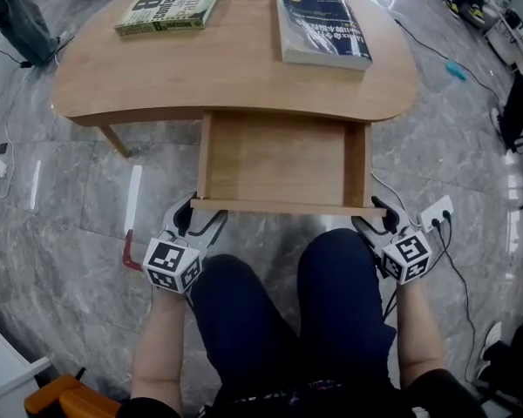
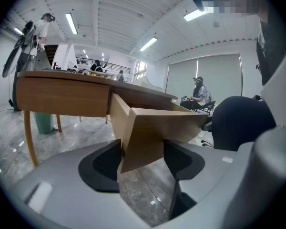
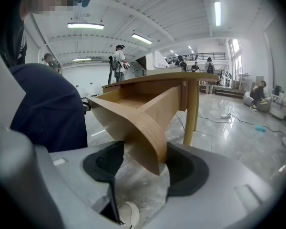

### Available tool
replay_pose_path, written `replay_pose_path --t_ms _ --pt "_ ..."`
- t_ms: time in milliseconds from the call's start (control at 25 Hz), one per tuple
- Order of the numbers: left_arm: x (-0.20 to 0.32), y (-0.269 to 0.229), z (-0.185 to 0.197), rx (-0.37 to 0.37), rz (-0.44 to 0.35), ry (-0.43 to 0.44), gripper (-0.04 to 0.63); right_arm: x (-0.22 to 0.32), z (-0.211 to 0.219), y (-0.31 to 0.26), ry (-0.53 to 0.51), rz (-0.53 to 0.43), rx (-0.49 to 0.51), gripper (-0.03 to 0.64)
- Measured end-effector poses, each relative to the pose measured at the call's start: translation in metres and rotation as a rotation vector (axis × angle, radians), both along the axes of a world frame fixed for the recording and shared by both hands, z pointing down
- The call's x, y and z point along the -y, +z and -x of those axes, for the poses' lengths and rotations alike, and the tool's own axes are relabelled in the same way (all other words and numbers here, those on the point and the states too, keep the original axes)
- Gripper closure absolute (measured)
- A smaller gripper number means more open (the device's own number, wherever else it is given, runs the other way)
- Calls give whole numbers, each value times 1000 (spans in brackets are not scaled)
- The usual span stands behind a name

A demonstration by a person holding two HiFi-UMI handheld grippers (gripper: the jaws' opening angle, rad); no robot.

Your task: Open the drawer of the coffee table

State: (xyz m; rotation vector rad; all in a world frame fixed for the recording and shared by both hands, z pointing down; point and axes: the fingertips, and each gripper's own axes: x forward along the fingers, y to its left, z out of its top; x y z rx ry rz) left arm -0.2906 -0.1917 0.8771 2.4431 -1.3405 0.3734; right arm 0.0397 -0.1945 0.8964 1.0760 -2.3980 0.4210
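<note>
The wooden coffee table (image 1: 235,68) has its drawer (image 1: 283,159) pulled well out toward me, and the drawer is bare inside. My left gripper (image 1: 198,222) is shut on the left corner of the drawer front (image 1: 288,205). In the left gripper view that corner (image 2: 152,132) sits wedged between the two dark pads of the left gripper (image 2: 142,159). My right gripper (image 1: 376,219) is shut on the right corner. There the curved front panel (image 3: 133,123) fills the gap of the right gripper (image 3: 144,168).
A green book (image 1: 169,9) and a blue book (image 1: 322,24) lie on the tabletop. The person's knees (image 1: 331,294) sit just behind the drawer front. A white power strip (image 1: 436,212) with cables lies on the marble floor at right. A table leg (image 1: 113,140) stands at left.
</note>
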Motion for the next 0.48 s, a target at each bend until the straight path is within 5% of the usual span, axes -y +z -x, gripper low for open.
replay_pose_path --t_ms 480 --pt "-7 2 0 51 -8 37 318 -5 0 3 -13 6 -16 354"
